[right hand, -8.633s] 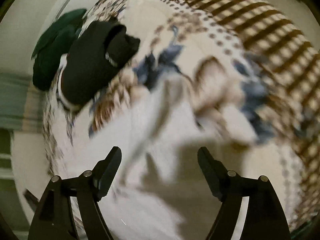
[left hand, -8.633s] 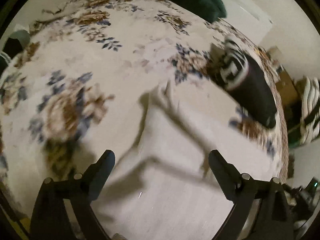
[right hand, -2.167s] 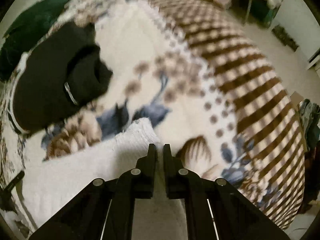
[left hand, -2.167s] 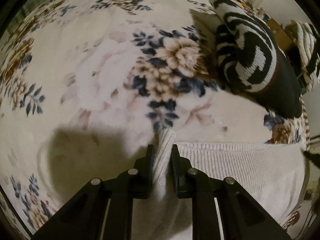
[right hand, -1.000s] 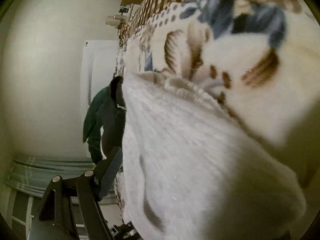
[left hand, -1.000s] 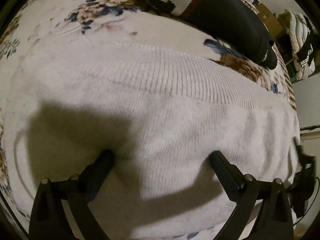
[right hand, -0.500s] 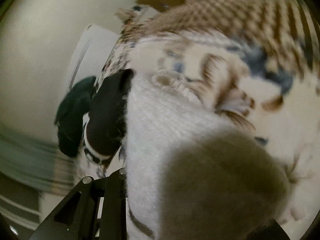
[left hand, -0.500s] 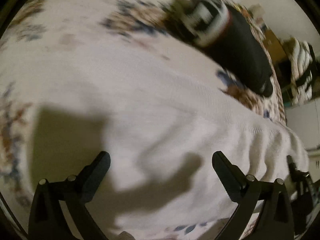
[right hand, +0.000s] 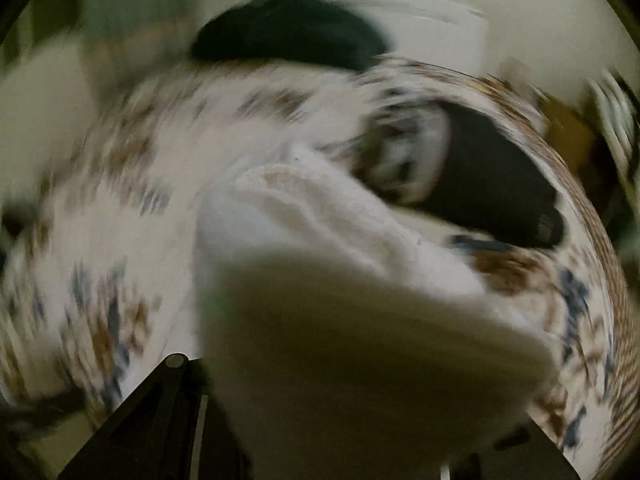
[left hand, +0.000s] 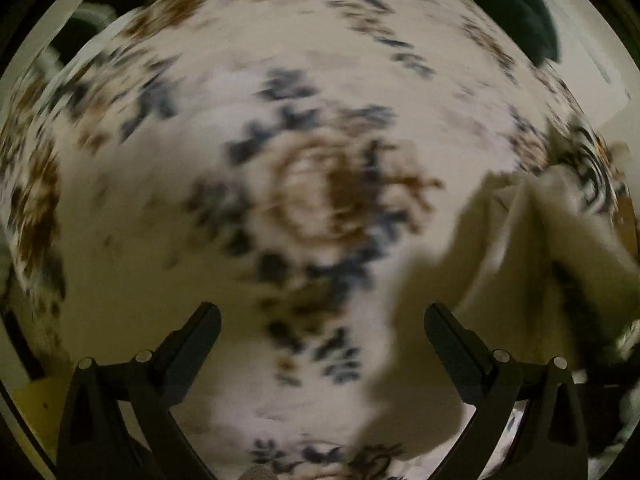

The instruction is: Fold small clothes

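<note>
The white knit garment (right hand: 360, 320) is bunched up close to the right wrist camera and hides most of my right gripper (right hand: 344, 392). Only its left finger (right hand: 172, 400) shows clearly, pressed against the cloth; the gripper is shut on the garment and holds it above the bed. In the left wrist view the same white garment (left hand: 520, 260) hangs at the right, beyond the right finger. My left gripper (left hand: 322, 320) stands wide open over the bare floral blanket (left hand: 160, 200), with nothing between its fingers. Both views are motion-blurred.
A black sweater with a black-and-white pattern (right hand: 480, 184) lies on the floral blanket (right hand: 100, 260) behind the white garment, and shows at the right edge as a striped patch (left hand: 592, 176). A dark green garment (right hand: 288, 28) lies at the bed's far edge by the wall.
My left gripper has swung off the white garment to bare blanket, staying open. My right gripper has rolled, closed on the garment's edge and risen with the cloth.
</note>
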